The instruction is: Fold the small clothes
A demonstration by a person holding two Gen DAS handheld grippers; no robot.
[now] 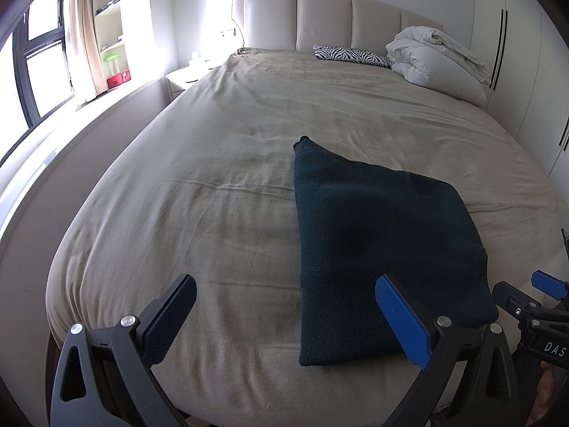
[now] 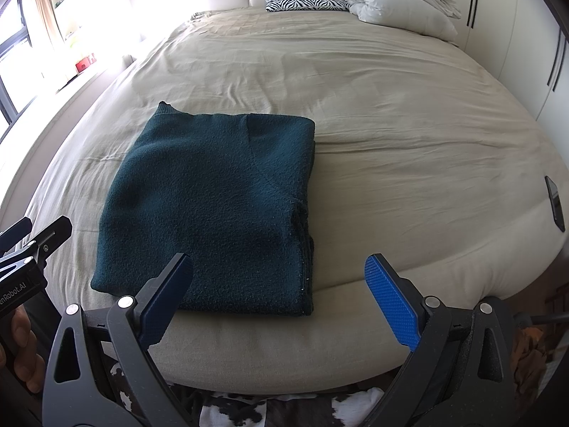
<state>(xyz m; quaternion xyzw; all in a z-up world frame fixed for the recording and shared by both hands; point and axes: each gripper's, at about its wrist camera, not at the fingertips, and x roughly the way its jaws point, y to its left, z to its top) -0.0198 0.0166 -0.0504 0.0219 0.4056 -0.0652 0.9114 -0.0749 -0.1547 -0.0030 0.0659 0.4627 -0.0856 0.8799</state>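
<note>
A dark teal knit sweater (image 1: 373, 249) lies folded into a rectangle on the beige bed sheet (image 1: 213, 195), near the bed's front edge. It also shows in the right wrist view (image 2: 213, 206). My left gripper (image 1: 284, 302) is open and empty, held above the front edge with the sweater's left edge between its fingers. My right gripper (image 2: 279, 281) is open and empty, just in front of the sweater's near right corner. Each gripper shows at the edge of the other's view, the right one (image 1: 533, 302) and the left one (image 2: 32, 238).
A zebra-print pillow (image 1: 350, 56) and a bundled white duvet (image 1: 437, 60) lie by the headboard (image 1: 320, 17). A dark phone (image 2: 555, 203) lies at the bed's right edge. Wardrobes (image 1: 515, 35) stand right; a window ledge (image 1: 71, 135) runs left. A cowhide rug (image 2: 249, 409) lies below.
</note>
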